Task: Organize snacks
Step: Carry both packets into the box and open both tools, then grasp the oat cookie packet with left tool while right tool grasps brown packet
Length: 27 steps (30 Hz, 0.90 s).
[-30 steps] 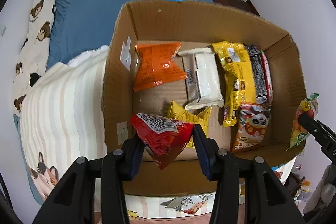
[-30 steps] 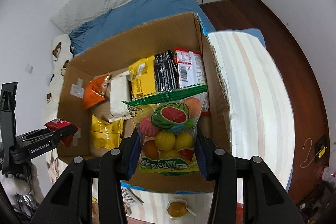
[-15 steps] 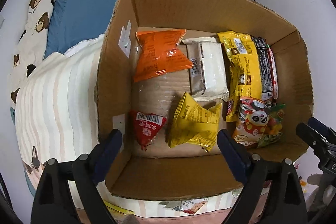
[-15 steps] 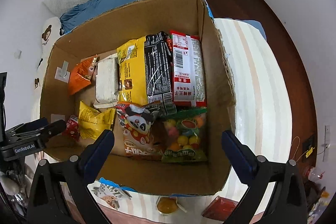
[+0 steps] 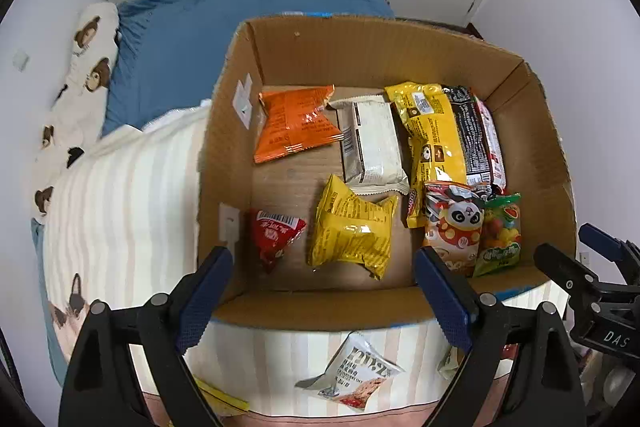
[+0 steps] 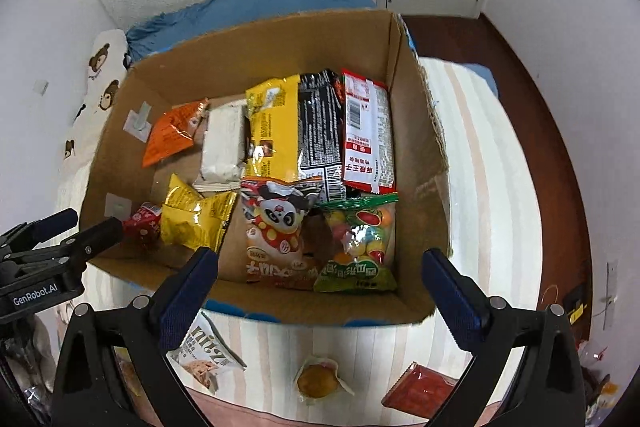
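A: Where do you stand?

B: Your left claw [image 5: 322, 293] and right claw [image 6: 320, 293] both gape wide and hold nothing. The cardboard box [image 6: 416, 163] on the bed [image 6: 492, 195] holds most snacks, among them the red packet [image 5: 274, 235] and fruit candy bag [image 6: 360, 243].

A: What's left?

B: The cookie packet [image 6: 206, 351], round pastry [image 6: 318, 379] and red pouch [image 6: 416, 389] lie outside (near the box's front).

Both wrist views overlook the same cardboard box [image 5: 328, 307] [image 6: 320, 313].
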{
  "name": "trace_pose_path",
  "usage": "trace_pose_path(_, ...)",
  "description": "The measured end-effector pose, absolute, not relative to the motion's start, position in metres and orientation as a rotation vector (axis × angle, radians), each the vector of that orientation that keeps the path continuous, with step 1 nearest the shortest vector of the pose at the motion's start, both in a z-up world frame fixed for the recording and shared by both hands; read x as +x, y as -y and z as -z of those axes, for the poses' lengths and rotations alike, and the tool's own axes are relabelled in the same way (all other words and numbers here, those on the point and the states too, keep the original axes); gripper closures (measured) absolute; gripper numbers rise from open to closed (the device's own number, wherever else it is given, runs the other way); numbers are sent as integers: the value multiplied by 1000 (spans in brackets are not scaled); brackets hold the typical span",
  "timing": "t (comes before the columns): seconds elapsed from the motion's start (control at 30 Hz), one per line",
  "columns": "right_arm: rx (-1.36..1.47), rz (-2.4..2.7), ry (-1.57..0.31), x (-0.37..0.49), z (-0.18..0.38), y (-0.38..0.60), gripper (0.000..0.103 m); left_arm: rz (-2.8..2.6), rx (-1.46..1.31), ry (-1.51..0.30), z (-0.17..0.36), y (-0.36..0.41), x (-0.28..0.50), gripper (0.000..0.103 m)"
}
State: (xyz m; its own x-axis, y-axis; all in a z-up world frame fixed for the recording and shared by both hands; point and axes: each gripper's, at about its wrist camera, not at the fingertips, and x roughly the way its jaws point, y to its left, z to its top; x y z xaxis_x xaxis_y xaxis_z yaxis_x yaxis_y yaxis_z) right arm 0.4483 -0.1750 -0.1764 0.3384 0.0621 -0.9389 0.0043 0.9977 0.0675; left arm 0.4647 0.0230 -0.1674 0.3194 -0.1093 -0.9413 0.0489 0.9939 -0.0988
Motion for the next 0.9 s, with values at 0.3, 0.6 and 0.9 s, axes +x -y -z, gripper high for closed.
trace_pose_path(0.3,40,-48,-1093,407,143,163,0,68,-64,-1093,134,-30,419,10)
trace_pose_path(0.6,19,-77,-967,354,96,155,0,53,-58,-968,97,-35,366,10)
trace_pose_path(0.9,40,-110,-894,310,60,153,0,67,-45,-882,64,-31,322,10)
